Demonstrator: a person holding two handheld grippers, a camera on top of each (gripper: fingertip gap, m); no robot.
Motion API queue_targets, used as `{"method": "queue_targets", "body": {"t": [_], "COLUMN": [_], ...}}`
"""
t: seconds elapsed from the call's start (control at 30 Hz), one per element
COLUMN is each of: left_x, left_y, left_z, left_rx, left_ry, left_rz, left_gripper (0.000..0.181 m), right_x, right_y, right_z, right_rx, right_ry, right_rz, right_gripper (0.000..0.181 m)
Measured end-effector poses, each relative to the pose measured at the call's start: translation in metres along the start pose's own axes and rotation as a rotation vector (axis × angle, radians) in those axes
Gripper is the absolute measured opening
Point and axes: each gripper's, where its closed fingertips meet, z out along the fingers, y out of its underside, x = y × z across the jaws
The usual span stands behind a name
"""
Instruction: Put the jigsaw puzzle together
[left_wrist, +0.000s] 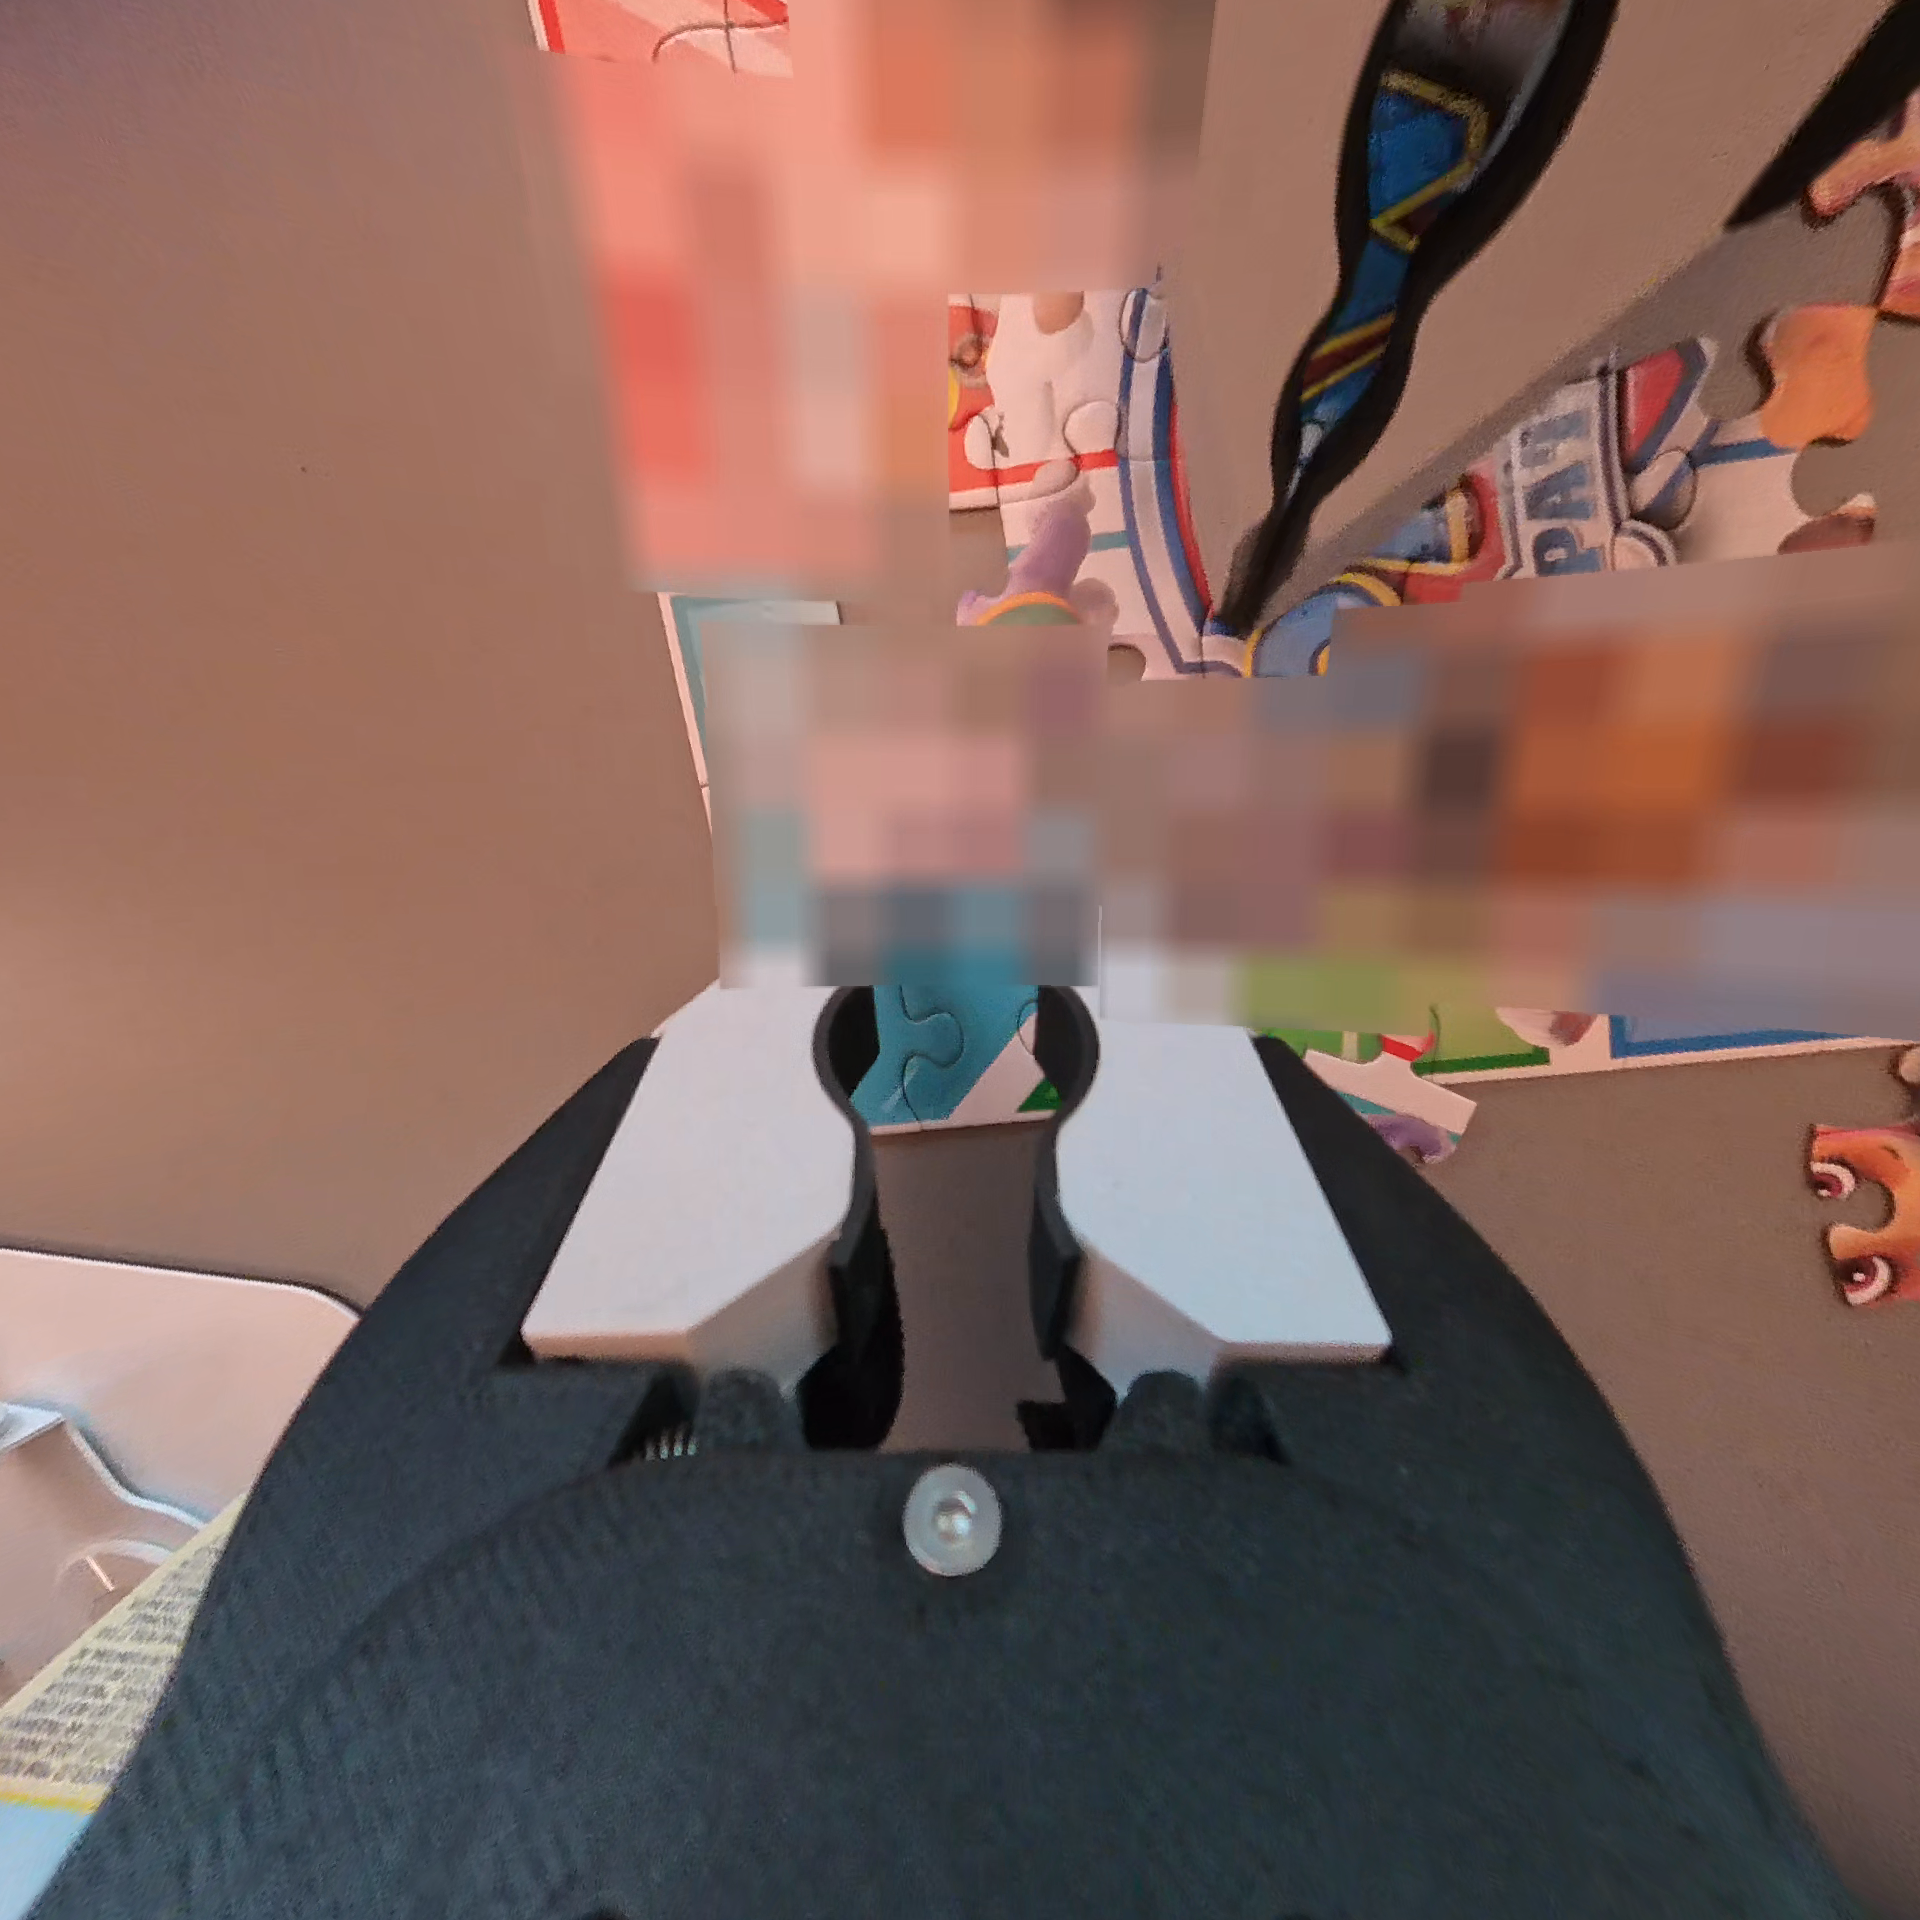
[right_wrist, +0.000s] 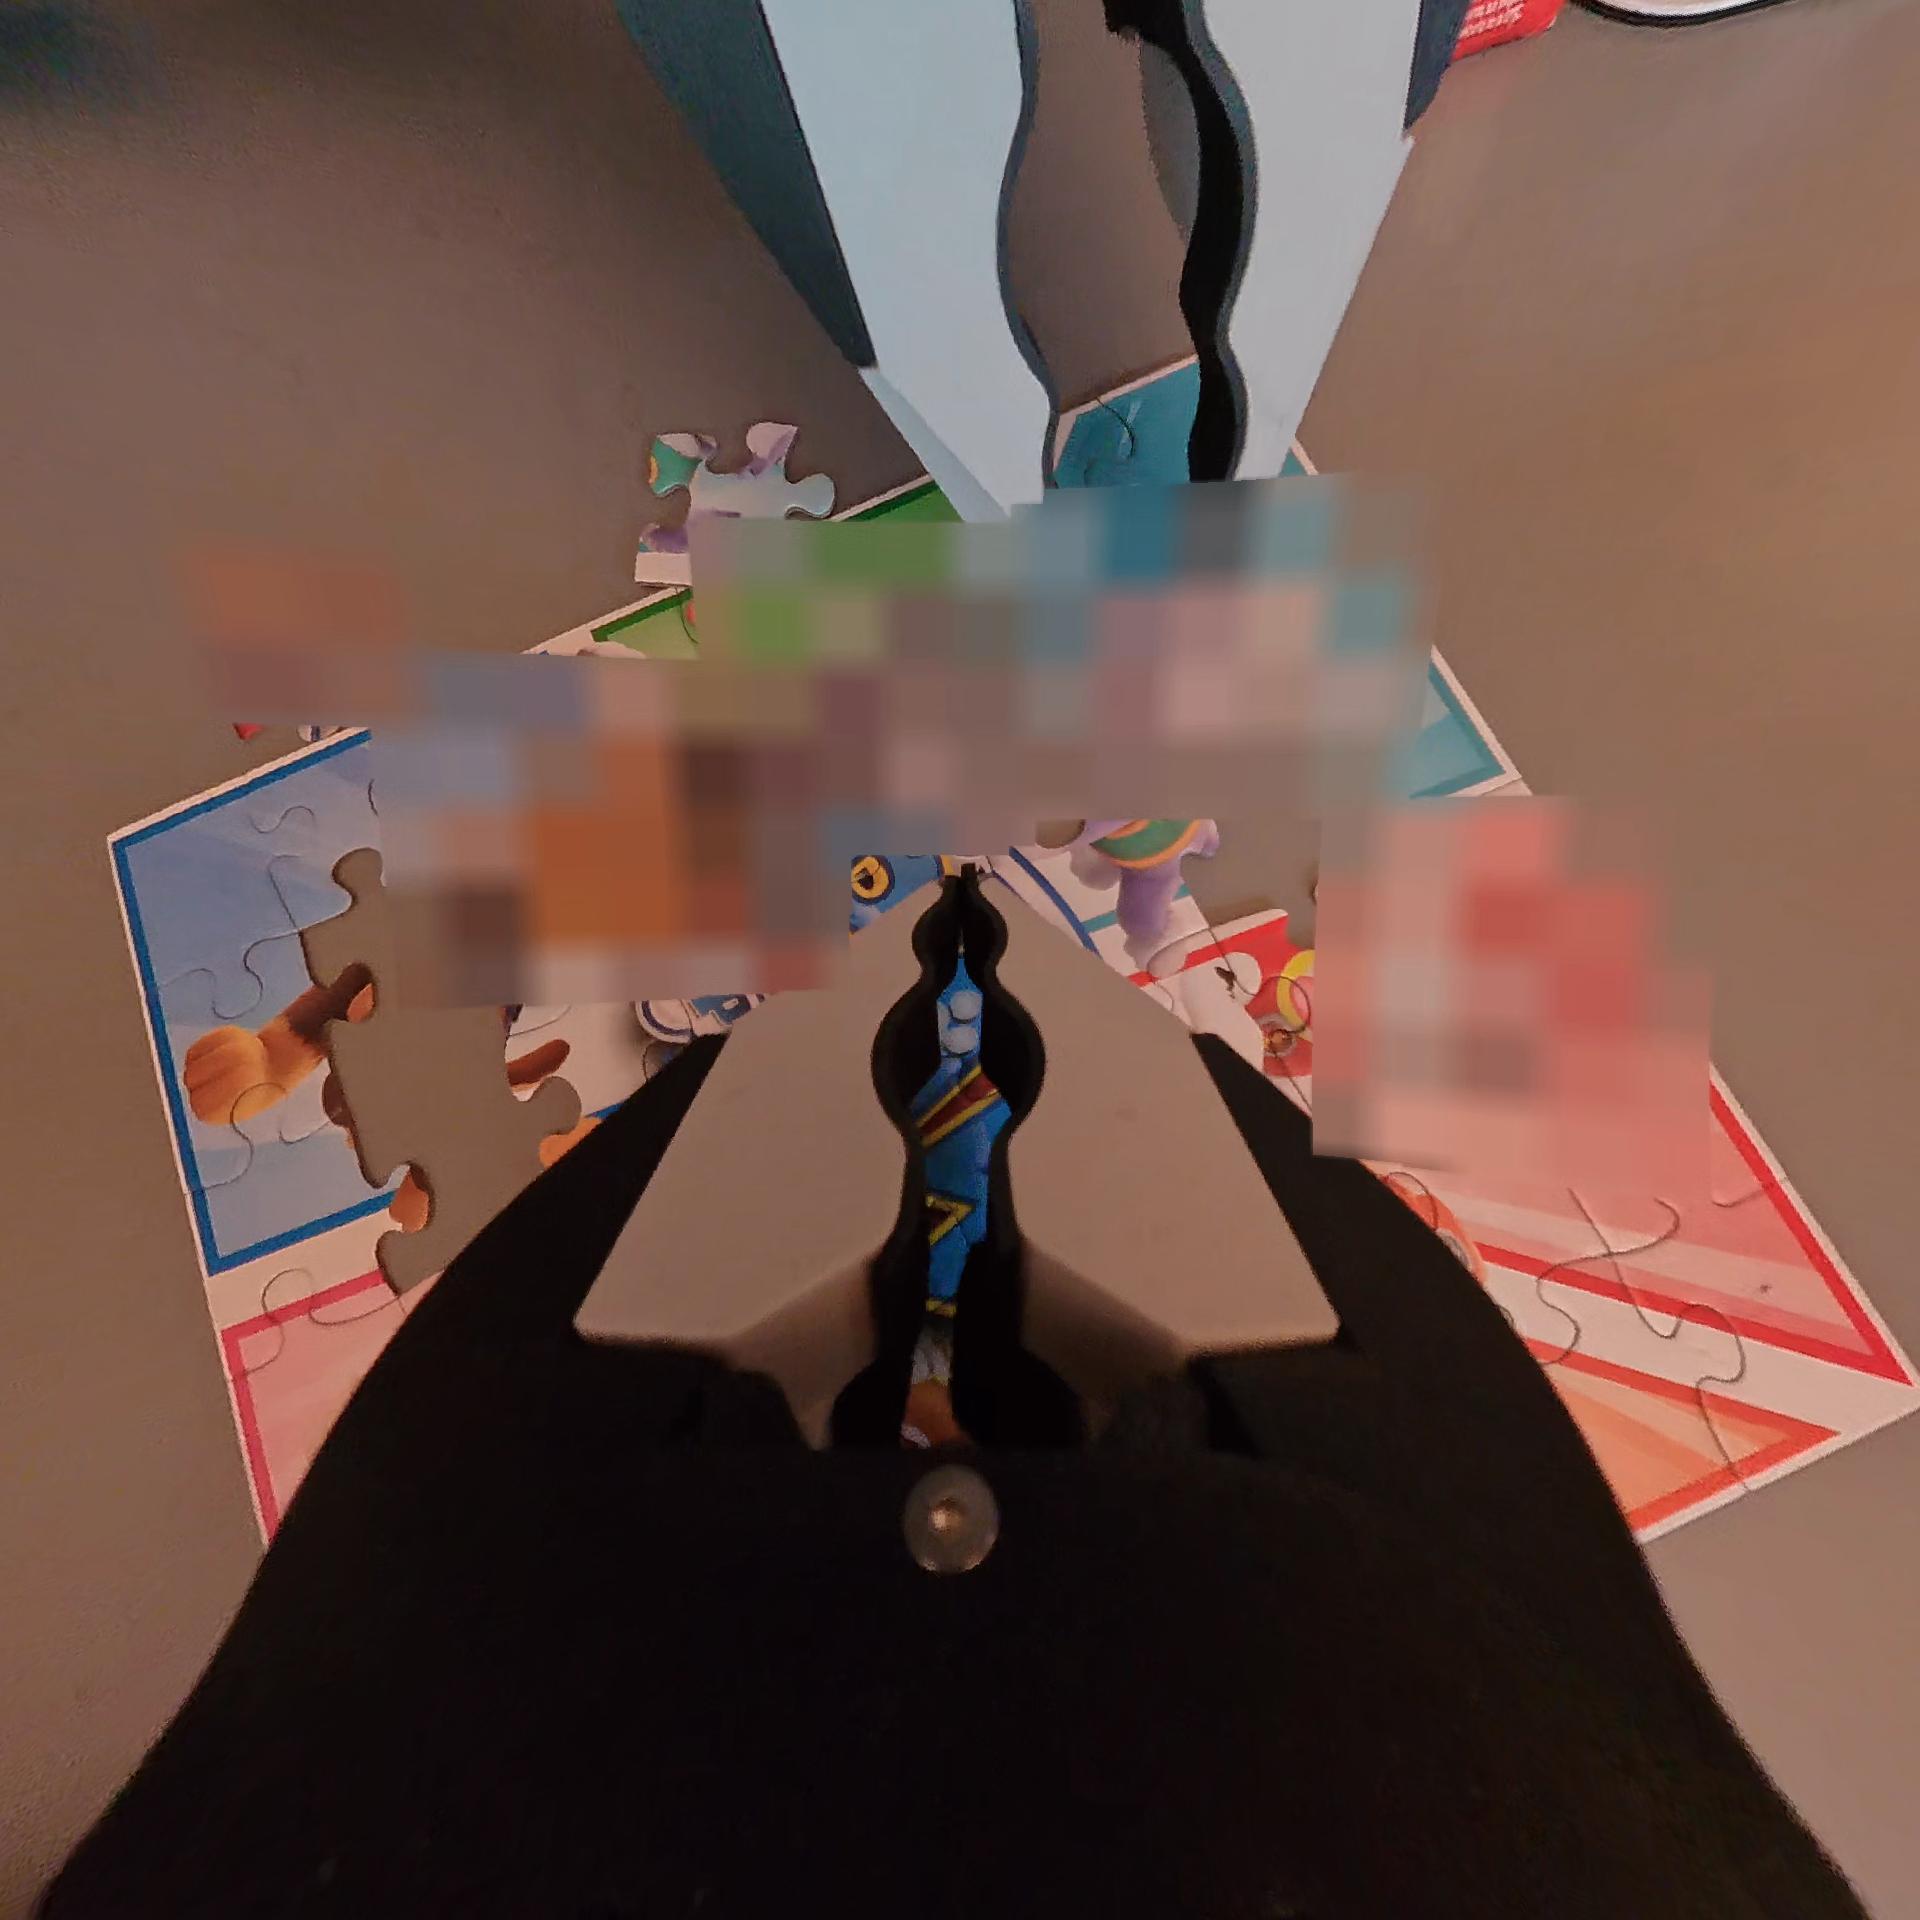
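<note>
The partly built jigsaw puzzle lies flat on the grey table, with red, blue and green bordered parts; it also shows in the left wrist view. A gap of bare table shows in its blue part. My right gripper is shut on a blue puzzle piece with yellow and red stripes, tips down over the puzzle's middle; it also shows in the left wrist view. My left gripper is open and empty at the puzzle's teal-green edge, opposite the right one.
A loose orange piece lies on the table right of my left gripper. Another loose piece lies at the puzzle's green edge. A white tray and a printed sheet are at the near left. A red box is far off. There is about 7 cm between the tips of the two grippers.
</note>
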Motion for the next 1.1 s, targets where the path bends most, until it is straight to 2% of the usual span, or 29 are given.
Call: {"method": "queue_targets", "body": {"t": [0.03, 0.13, 0.2, 0.47, 0.57, 0.67, 0.73, 0.83, 0.97, 1.07, 1.1], "left_x": [0.001, 0.001, 0.0, 0.007, 0.021, 0.043, 0.061, 0.072, 0.075, 0.076, 0.077], "left_y": [-0.002, -0.006, -0.007, 0.002, 0.018, 0.038, 0.048, 0.062, 0.056, 0.051, 0.05], "left_z": [-0.001, -0.003, -0.003, -0.026, -0.036, -0.04, -0.038, -0.028, -0.027, -0.026, -0.025], "left_rx": [0.015, 0.042, 0.051, 0.069, 0.049, 0.028, 0.028, -0.006, 0.056, 0.077, 0.09], "left_ry": [-0.002, -0.017, -0.025, -0.058, -0.033, 0.041, 0.113, 0.13, 0.118, 0.098, 0.093], "left_rz": [0.004, -0.01, -0.018, -0.046, -0.042, -0.037, -0.031, -0.026, -0.048, -0.065, -0.062], "left_gripper": [0.023, 0.022, 0.021, 0.023, 0.028, 0.034, 0.039, 0.053, 0.044, 0.022, 0.021], "right_x": [0.004, 0.019, 0.023, 0.03, 0.033, 0.034, 0.036, 0.036, 0.036, 0.036, 0.037], "right_y": [-0.001, -0.006, 0.007, 0.007, 0.01, -0.006, -0.01, -0.009, -0.006, -0.007, -0.007], "right_z": [-0.003, -0.017, -0.01, -0.008, -0.013, -0.026, -0.031, -0.031, -0.029, -0.03, -0.032], "right_rx": [0.009, 0.065, -0.01, -0.01, -0.028, 0.076, 0.106, 0.107, 0.097, 0.103, 0.111], "right_ry": [0.012, 0.076, 0.099, 0.142, 0.162, 0.152, 0.159, 0.159, 0.151, 0.149, 0.152], "right_rz": [0.012, 0.056, 0.062, 0.063, 0.05, 0.083, 0.084, 0.086, 0.089, 0.09, 0.091], "right_gripper": [0.0, 0.0, 0.0, 0.0, 0.0, 0.0, 0.0, 0.0, 0.0, 0.0, 0.0]}}
